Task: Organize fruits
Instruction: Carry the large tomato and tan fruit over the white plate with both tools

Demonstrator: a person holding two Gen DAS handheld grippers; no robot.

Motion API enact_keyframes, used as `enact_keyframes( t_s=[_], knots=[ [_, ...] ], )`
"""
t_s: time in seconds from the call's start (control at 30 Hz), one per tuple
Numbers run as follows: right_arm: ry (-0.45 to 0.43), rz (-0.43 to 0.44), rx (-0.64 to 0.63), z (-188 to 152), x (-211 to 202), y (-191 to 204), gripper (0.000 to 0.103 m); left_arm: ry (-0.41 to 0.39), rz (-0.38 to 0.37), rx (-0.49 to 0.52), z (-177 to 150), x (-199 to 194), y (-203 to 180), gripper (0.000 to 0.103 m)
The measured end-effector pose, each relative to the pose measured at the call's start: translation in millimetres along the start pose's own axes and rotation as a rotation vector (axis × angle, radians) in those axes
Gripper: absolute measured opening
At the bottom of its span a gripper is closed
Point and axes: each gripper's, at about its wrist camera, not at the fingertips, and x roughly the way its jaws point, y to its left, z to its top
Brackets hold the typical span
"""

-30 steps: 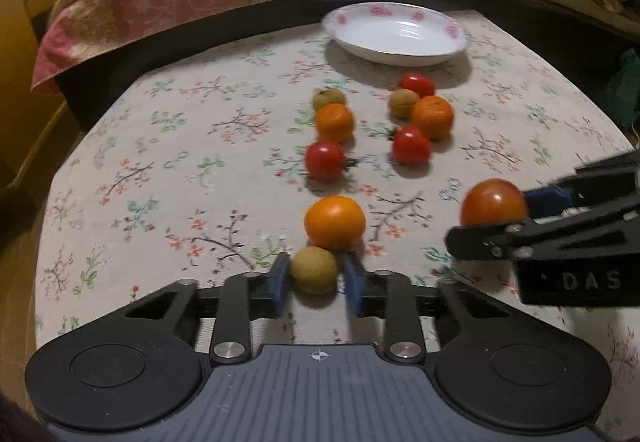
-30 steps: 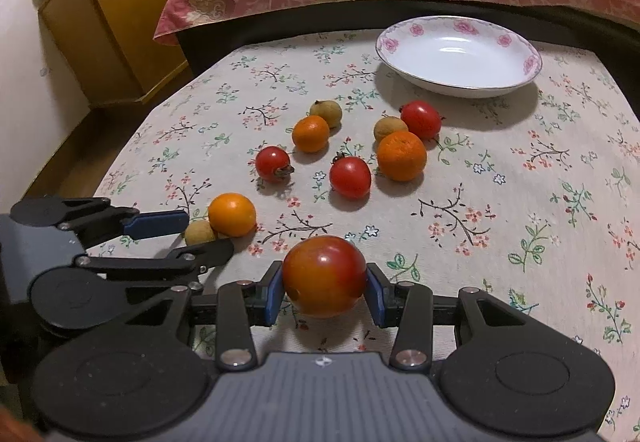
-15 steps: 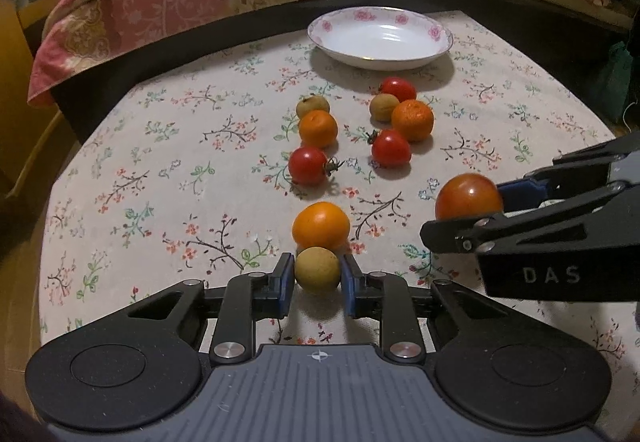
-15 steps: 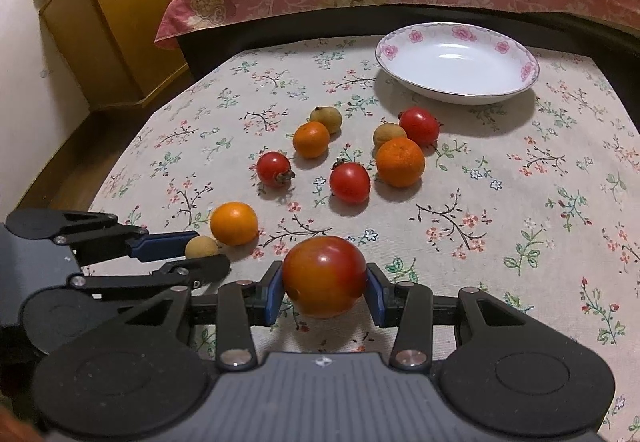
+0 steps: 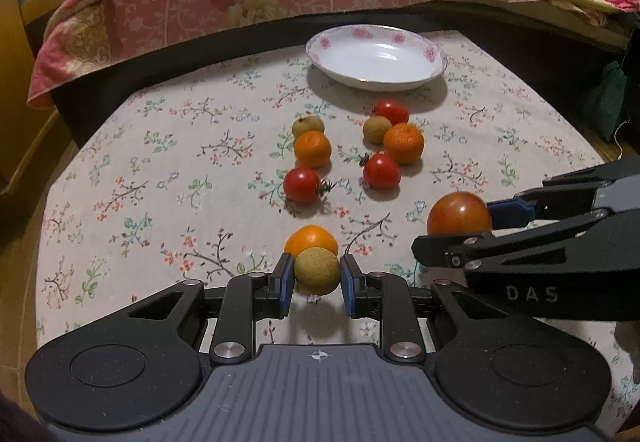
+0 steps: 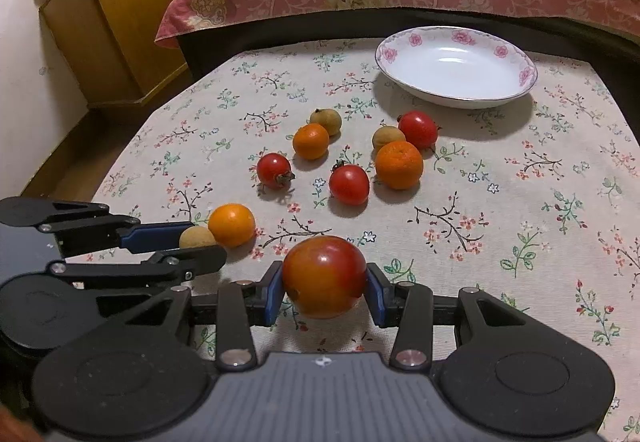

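Hazards, both my tools loaded: left gripper (image 5: 316, 277) clamped on small brown fruit (image 5: 317, 271), right gripper (image 6: 325, 288) clamped on big tomato (image 6: 324, 276), both near me over tablecloth (image 5: 160, 162), far from plate (image 5: 376, 60); round skins may slip, roll off.

Ahead of my grippers, a loose cluster of tomatoes (image 6: 349, 184), oranges (image 6: 399, 170) and small brown fruits (image 6: 326, 121) blocks the middle of the tablecloth (image 6: 520, 210). Open cloth runs along the left and right sides. The white plate (image 6: 456, 67) sits far, before the bed edge (image 6: 400, 22).
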Motion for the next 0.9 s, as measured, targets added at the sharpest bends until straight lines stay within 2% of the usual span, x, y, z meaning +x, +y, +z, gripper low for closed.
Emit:
enact_keyframes(
  t_s=[0.23,0.53,0.9],
  knots=[
    [-0.010,-0.005,0.007,4,-3,-2,0.042,-0.019,-0.022,-0.020,12,2,1,0.032],
    [-0.049,-0.025,0.040,22,-7,-18,0.042,-0.068,-0.042,0.010,39,12,-7,0.032],
    [-0.101,-0.076,0.042,64,3,-56,0.042,-0.136,-0.056,0.034,94,47,-16,0.032]
  ],
)
